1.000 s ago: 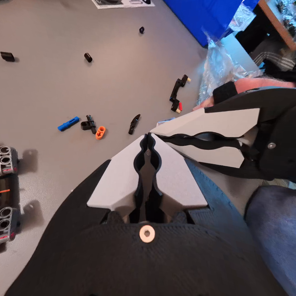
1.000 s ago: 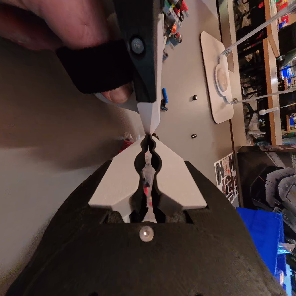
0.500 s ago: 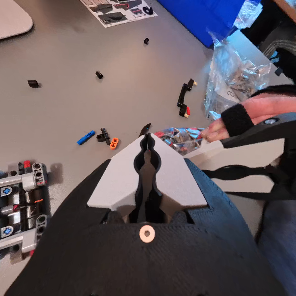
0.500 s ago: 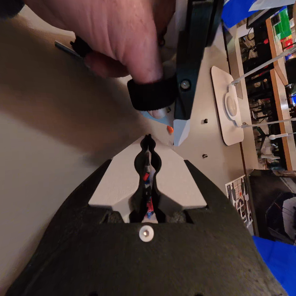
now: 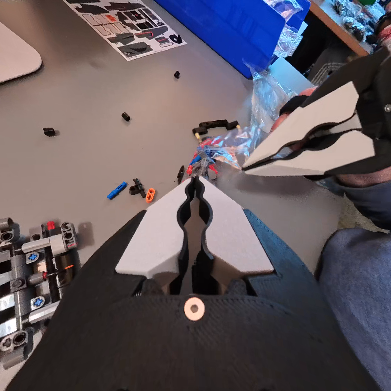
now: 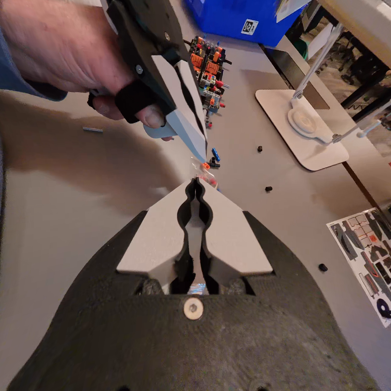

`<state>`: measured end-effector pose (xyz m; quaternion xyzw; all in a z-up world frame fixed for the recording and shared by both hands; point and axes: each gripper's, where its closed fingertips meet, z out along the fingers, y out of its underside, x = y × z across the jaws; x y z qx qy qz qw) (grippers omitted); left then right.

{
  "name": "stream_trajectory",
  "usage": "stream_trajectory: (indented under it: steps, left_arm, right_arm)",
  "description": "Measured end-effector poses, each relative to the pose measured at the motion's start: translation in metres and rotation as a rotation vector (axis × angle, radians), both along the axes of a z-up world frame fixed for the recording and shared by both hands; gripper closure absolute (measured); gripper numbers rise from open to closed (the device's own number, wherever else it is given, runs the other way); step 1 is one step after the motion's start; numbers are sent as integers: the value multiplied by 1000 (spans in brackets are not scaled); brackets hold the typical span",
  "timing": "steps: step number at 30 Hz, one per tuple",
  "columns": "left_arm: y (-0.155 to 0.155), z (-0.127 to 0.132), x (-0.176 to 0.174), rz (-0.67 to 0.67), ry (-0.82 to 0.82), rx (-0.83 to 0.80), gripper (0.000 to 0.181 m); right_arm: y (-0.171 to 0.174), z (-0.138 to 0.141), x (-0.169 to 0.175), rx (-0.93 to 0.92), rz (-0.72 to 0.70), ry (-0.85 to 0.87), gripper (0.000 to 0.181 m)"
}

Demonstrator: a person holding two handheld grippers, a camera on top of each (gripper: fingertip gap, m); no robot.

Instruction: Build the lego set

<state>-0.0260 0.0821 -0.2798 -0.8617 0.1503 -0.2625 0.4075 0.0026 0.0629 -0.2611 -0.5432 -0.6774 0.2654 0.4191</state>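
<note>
A small clear plastic bag (image 5: 208,157) of red and blue pieces hangs between my two grippers above the grey table. My left gripper (image 5: 194,178) is shut, its tips pinching the bag's near corner. My right gripper (image 5: 243,168) comes in from the right, shut on the bag's other side. In the right wrist view, plastic shows between the jaws of my right gripper (image 6: 195,179), and the bag (image 6: 204,176) bunches just past its tips. My left gripper (image 6: 204,158) points down at it. The partly built grey and black model (image 5: 31,270) lies at the left.
Loose on the table are a blue pin (image 5: 116,190), a black connector (image 5: 137,189), an orange piece (image 5: 150,195), a black beam (image 5: 215,124) and small black bushes (image 5: 125,116). A sticker sheet (image 5: 127,27), a blue bin (image 5: 222,27), a bigger clear bag (image 5: 268,99) and a white stand base (image 6: 300,127) lie beyond. Some 4 cm of space lies between my two pairs of fingers. The orange piece (image 5: 150,195) is about 6 cm from my left fingertips.
The two grippers were tip to tip; they have drawn apart with the small bag between them. My left gripper has risen and swung, bringing the model and sticker sheet into view.
</note>
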Motion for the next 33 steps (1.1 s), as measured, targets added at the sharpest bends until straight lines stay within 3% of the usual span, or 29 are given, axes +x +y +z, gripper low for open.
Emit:
stream_trajectory:
  steps: [11,18,33]
  left_arm:
    - [-10,5,2,-32,-27,-47,181]
    - [-27,2,7,-71,-41,-94,181]
    - [-76,-20,21,-165,-4,-175,181]
  right_arm:
    - [2,16,9,-228,43,50,181]
    - [-5,12,13,-301,75,0,181]
    - [-34,-29,32,-254,98,-217,181]
